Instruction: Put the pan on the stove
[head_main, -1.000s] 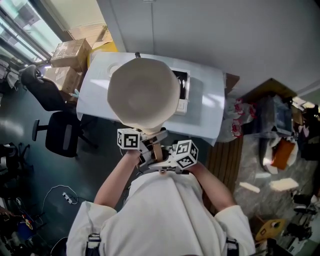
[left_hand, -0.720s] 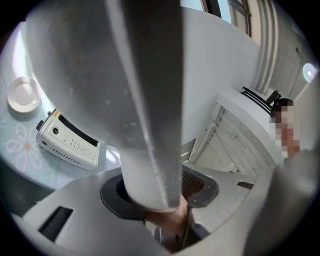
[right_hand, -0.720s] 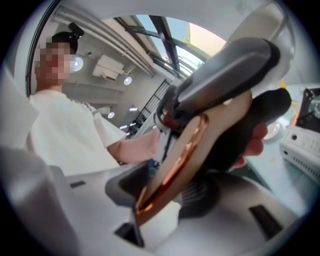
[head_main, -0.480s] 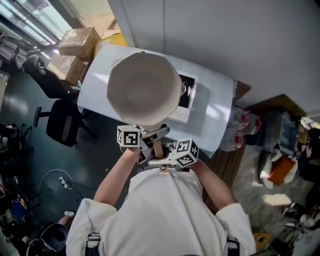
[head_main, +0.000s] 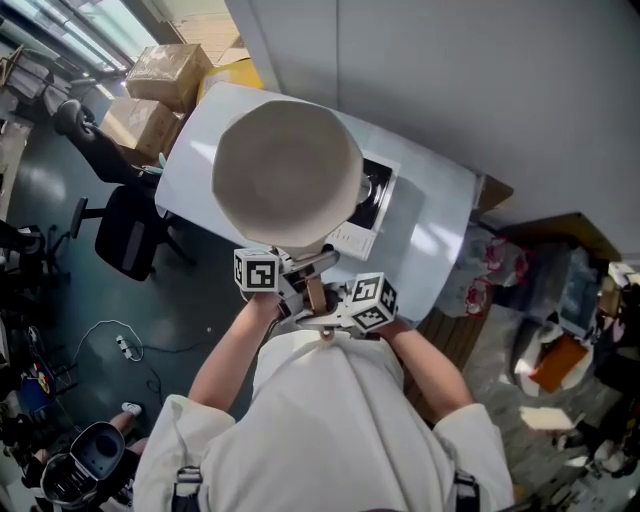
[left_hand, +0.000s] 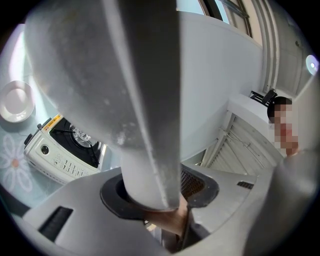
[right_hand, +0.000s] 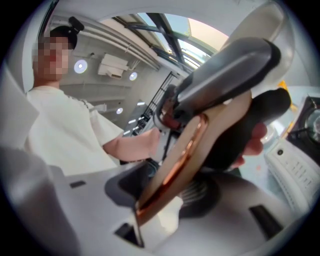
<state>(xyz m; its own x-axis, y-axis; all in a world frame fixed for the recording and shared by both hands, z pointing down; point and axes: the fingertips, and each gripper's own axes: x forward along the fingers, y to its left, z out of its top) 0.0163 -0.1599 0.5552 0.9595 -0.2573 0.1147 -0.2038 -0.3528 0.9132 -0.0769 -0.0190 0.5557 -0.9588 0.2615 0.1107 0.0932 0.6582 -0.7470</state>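
Note:
A large round beige pan (head_main: 287, 175) hangs over the white table (head_main: 430, 240), held level by its handle (head_main: 314, 292). My left gripper (head_main: 296, 272) is shut on the thick pale stem of the handle (left_hand: 150, 165), right behind the bowl. My right gripper (head_main: 322, 308) is shut on the copper-edged tail of the handle (right_hand: 180, 160). The white portable stove (head_main: 368, 205) with its black burner sits on the table, mostly hidden under the pan's right rim. The same stove (left_hand: 62, 150) lies below and left of the pan in the left gripper view.
A small white plate (left_hand: 16, 102) lies on the table beyond the stove. Cardboard boxes (head_main: 165, 72) and an office chair (head_main: 125, 230) stand left of the table. A grey wall (head_main: 480, 90) runs behind it, with clutter on the floor at the right.
Both grippers have carried the pan onward over the table, and its rim now covers more of the stove. The hold on the handle is unchanged.

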